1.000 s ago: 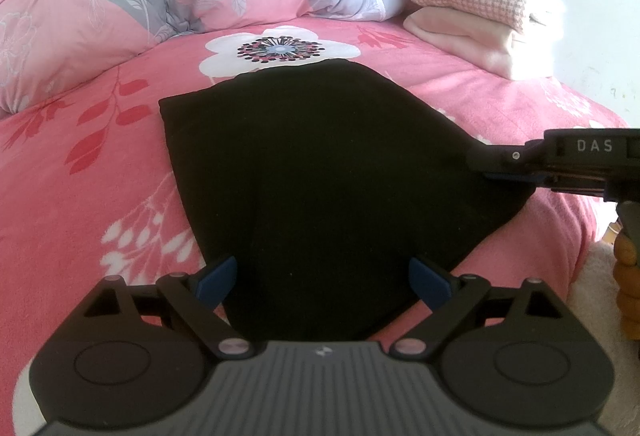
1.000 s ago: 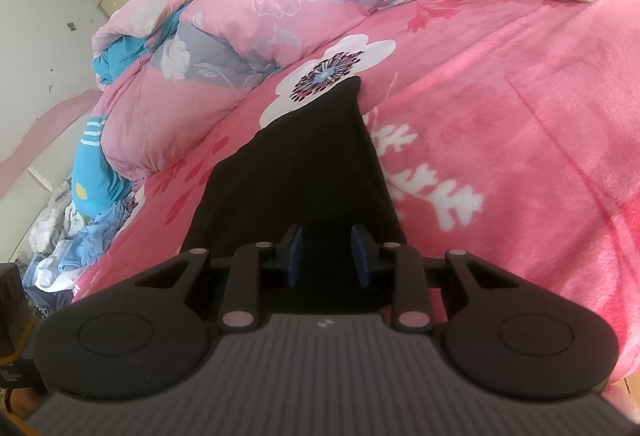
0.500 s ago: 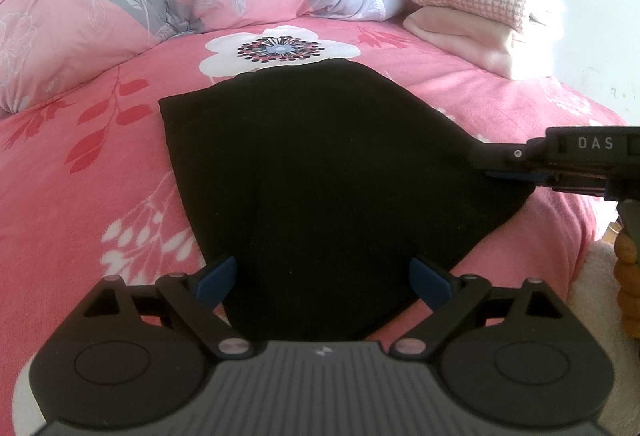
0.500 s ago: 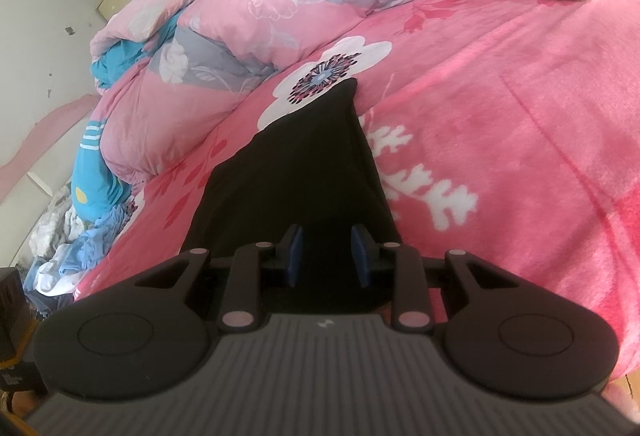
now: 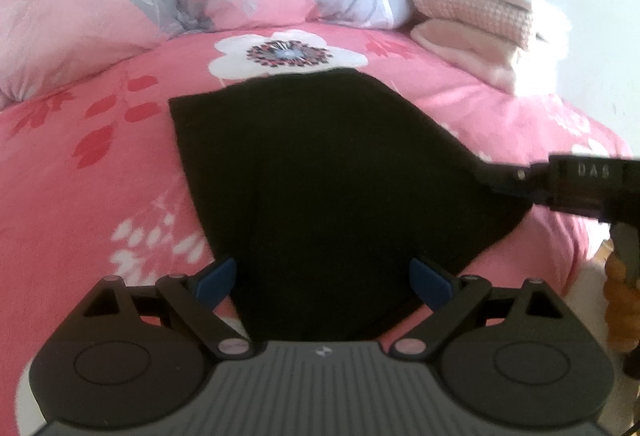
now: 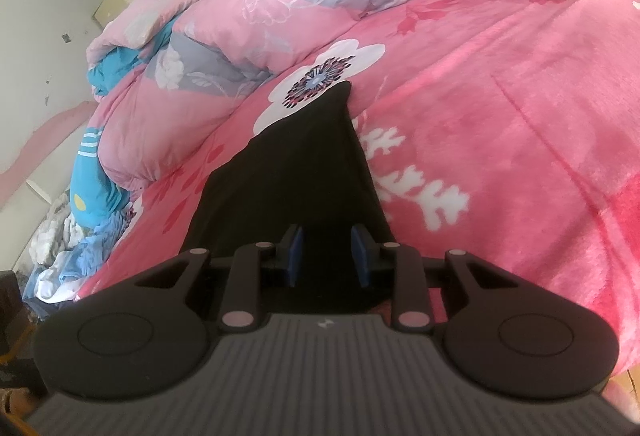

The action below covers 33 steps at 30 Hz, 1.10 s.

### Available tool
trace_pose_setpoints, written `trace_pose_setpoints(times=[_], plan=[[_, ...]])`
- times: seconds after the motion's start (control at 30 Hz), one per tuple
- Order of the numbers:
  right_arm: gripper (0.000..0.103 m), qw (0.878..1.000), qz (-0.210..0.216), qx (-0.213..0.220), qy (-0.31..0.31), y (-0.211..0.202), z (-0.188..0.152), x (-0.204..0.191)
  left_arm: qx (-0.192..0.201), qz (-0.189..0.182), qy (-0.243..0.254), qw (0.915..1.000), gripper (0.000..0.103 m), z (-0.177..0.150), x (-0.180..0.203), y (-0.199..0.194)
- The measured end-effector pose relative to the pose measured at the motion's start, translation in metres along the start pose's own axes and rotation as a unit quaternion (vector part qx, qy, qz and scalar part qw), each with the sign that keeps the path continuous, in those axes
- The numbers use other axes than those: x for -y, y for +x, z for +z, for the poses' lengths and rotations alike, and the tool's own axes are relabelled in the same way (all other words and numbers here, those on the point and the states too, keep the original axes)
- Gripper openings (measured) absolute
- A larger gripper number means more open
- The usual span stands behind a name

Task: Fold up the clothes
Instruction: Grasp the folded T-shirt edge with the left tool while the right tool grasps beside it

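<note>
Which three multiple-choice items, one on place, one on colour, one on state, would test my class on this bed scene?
1. Where is the folded pile? A on the floor; B at the bed's far right corner; C on a chair.
2. What colour is the spread garment? A black; B white; C green.
3. How are the left gripper jaws? A wide open; B shut; C out of view.
Key: B, the pile rests on the bedspread at far right; A, the cloth is plainly black; A, both blue pads stand far apart.
</note>
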State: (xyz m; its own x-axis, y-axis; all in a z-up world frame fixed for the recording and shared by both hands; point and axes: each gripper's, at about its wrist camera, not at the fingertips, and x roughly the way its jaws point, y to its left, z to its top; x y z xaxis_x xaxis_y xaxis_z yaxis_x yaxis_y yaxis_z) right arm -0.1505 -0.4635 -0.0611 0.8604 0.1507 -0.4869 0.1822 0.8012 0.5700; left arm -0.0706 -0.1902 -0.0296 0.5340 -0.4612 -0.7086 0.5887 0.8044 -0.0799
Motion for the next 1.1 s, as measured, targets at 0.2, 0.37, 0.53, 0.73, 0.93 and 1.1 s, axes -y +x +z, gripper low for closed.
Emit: trace_pose_setpoints(times=[0.2, 0.37, 0.53, 0.73, 0.93, 1.1], plan=[[0.026, 1.0, -0.017, 0.011, 0.001, -0.004, 0.002, 0.0, 0.034, 0.004, -0.015, 0.9993, 0.095, 0.018, -0.016, -0.01], [0.026, 0.998, -0.059, 0.036, -0.014, -0.016, 0.012, -0.002, 0.049, -0.008, -0.022, 0.9985, 0.091, 0.033, -0.026, 0.0], [0.026, 0.996, -0.057, 0.059, -0.022, -0.022, 0.032, -0.001, 0.045, -0.02, -0.034, 0.9982, 0.086, 0.048, -0.032, 0.021], [0.026, 0.998, -0.017, 0.031, -0.046, 0.018, 0.053, -0.019, 0.034, -0.034, -0.046, 0.9978, 0.073, 0.062, -0.04, 0.048], [0.026, 0.997, 0.022, -0.016, -0.067, 0.07, 0.061, -0.038, 0.013, -0.038, -0.073, 0.9965, 0.058, 0.07, -0.054, 0.069], [0.024, 0.998, -0.003, -0.041, -0.05, 0.089, 0.064, -0.022, 0.011, -0.04, -0.079, 0.996, 0.059, 0.071, -0.056, 0.072]])
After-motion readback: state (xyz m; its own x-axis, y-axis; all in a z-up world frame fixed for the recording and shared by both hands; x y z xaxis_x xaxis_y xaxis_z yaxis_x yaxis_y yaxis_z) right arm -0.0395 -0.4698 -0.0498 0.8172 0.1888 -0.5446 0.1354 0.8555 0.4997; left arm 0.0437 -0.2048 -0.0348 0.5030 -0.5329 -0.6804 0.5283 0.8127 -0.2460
